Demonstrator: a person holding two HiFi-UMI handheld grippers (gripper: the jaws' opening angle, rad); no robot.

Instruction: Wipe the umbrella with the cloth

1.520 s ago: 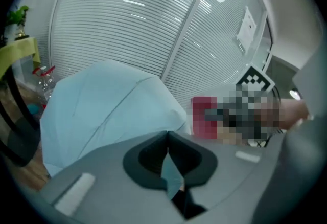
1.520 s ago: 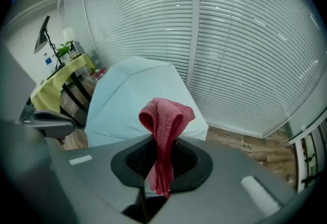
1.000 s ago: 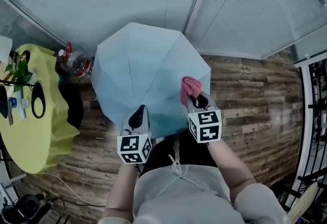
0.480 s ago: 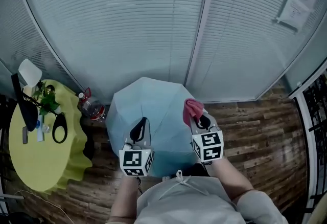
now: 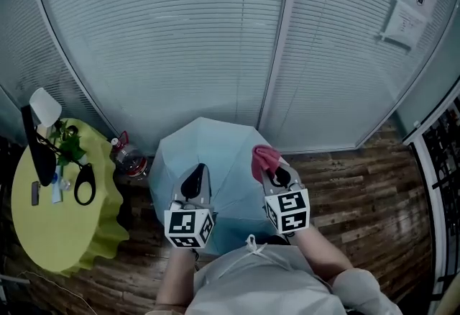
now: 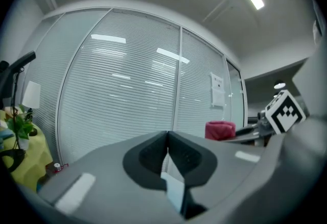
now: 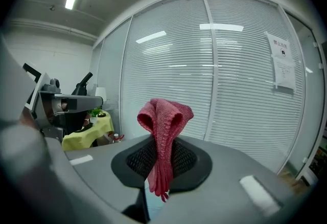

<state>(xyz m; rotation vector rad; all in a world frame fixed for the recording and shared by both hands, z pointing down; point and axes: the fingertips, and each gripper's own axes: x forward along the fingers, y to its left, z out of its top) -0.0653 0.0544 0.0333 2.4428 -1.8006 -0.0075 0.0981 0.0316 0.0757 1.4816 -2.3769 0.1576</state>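
Observation:
An open light blue umbrella [image 5: 219,155] stands on the wooden floor in front of the glass wall, canopy up. Both grippers hover over its near side. My left gripper [image 5: 195,178] is over the canopy's left part, with its jaws shut tip to tip [image 6: 167,135]; a sliver of light blue umbrella [image 6: 174,191] shows below them. My right gripper [image 5: 275,175] is shut on a pink knitted cloth [image 5: 264,157], which bunches above the jaws [image 7: 164,115] and hangs down between them. The cloth [image 6: 220,130] also shows in the left gripper view.
A round table with a yellow cover [image 5: 43,234] stands at the left, with a plant, a lamp [image 5: 43,106] and small items on it. A plastic bottle [image 5: 128,157] sits beside the umbrella. Behind it are slatted blinds [image 5: 215,40], and a black rail [image 5: 442,184] runs at the right.
The head view has tilted up, so the umbrella looks smaller and lower in the picture. Both grippers stay over its near side, and the cloth remains in the right one.

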